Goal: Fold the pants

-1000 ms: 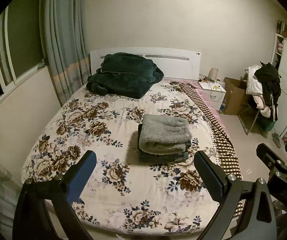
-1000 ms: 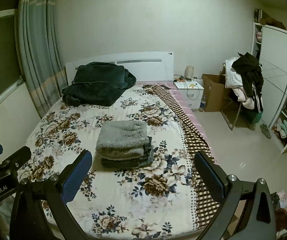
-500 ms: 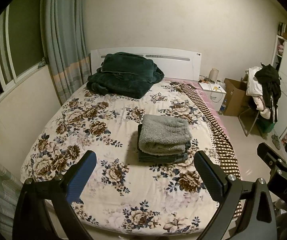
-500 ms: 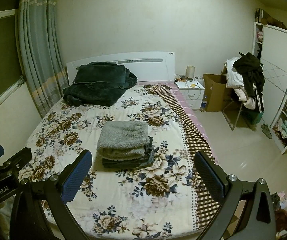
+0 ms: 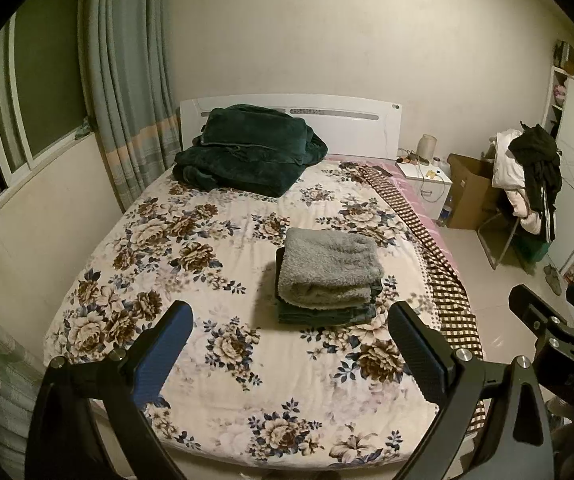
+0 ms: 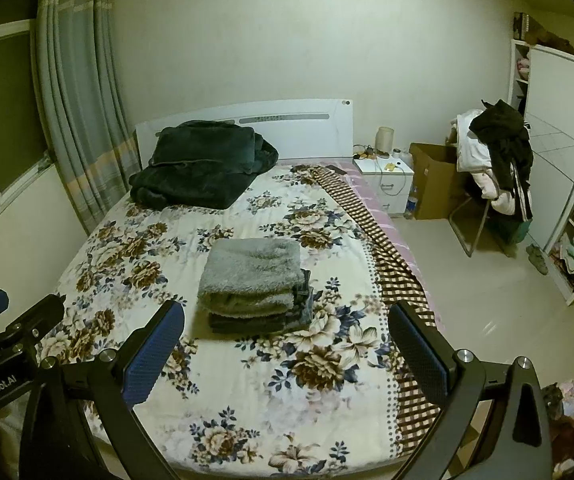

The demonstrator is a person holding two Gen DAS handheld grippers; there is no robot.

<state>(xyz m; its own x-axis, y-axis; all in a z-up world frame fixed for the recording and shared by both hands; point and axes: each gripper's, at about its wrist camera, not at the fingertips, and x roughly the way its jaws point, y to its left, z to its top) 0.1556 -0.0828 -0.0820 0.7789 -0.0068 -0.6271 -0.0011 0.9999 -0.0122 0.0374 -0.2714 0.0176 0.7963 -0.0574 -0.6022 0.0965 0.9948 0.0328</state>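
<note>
Trouble from here, as I judge it, would come mostly from the stack itself: the folded pants (image 5: pixel 329 276) sit as a pile on the bed (image 5: pixel 167 264), toward its right edge and nearer the foot than the headboard, and if I reach in and catch only the top layer the whole pile could slide or splay open. My left gripper (image 5: pixel 289 344) hangs above the foot edge with its jaws spread wide and nothing between them; my right gripper (image 6: pixel 287 344) is the same, wide and empty, well apart from the pile. The top piece is a thick grey fleece, shaggy and rounded at its folds, so I'd expect it to be bulky and springy, apt to unroll if nudged. Under it lie flatter, darker pieces, one of which looks like denim with a seam showing at the right side in the right view; those seem stiffer and should keep their creases better. The floral bedcover is soft and slightly rumpled, so a pull on the pile could drag the cover with it. A dark green blanket (image 5: pixel 247 152) is heaped at the head edge by the headboard, well clear. A checked sheet (image 6: pixel 391 264) hangs along the right edge, and a snagged finger there would tug the bedding sideways.
</note>
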